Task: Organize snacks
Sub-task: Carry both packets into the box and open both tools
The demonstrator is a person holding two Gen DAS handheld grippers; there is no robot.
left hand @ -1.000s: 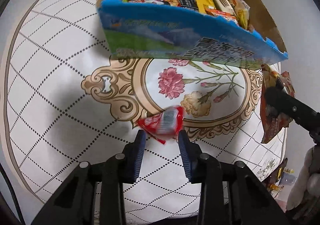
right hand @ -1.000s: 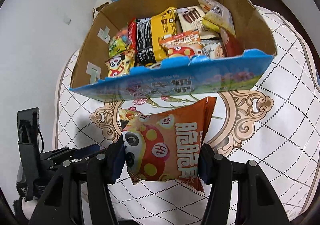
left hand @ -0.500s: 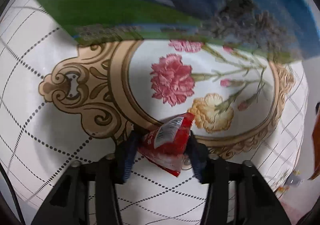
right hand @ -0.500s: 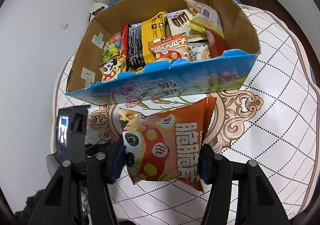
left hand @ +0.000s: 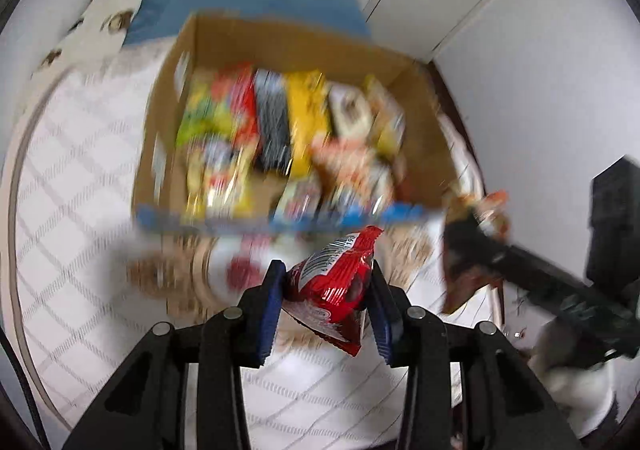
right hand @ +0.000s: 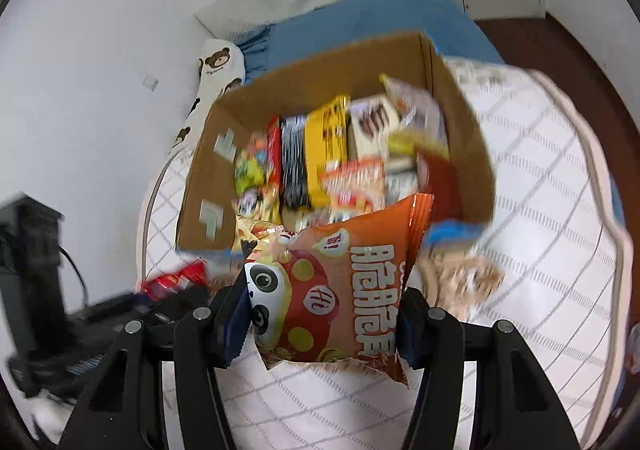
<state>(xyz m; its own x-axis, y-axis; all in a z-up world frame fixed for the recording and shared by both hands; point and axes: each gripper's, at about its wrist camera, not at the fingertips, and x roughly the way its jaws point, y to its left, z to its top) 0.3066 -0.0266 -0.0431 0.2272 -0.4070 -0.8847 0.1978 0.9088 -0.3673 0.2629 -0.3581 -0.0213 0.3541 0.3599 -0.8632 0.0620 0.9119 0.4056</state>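
My left gripper (left hand: 326, 282) is shut on a small red snack packet (left hand: 334, 282) and holds it above the cloth, just in front of the cardboard box (left hand: 280, 46). My right gripper (right hand: 322, 306) is shut on an orange panda snack bag (right hand: 340, 290), raised in front of the same box (right hand: 332, 70). The box holds several upright snack packs (left hand: 280, 138) behind its blue front flap (left hand: 288, 220). The right gripper with its orange bag shows at the right in the left wrist view (left hand: 476, 234). The red packet shows at the left in the right wrist view (right hand: 176, 278).
The box stands on a white quilted cloth (left hand: 80, 250) with a floral medallion. A bear-print pillow (right hand: 216, 66) and blue bedding (right hand: 380, 22) lie behind the box. White walls stand on both sides. Both views are blurred by motion.
My left gripper closed on the red packet and lifted it off the cloth to box height. My right gripper rose with the orange bag and moved closer to the box.
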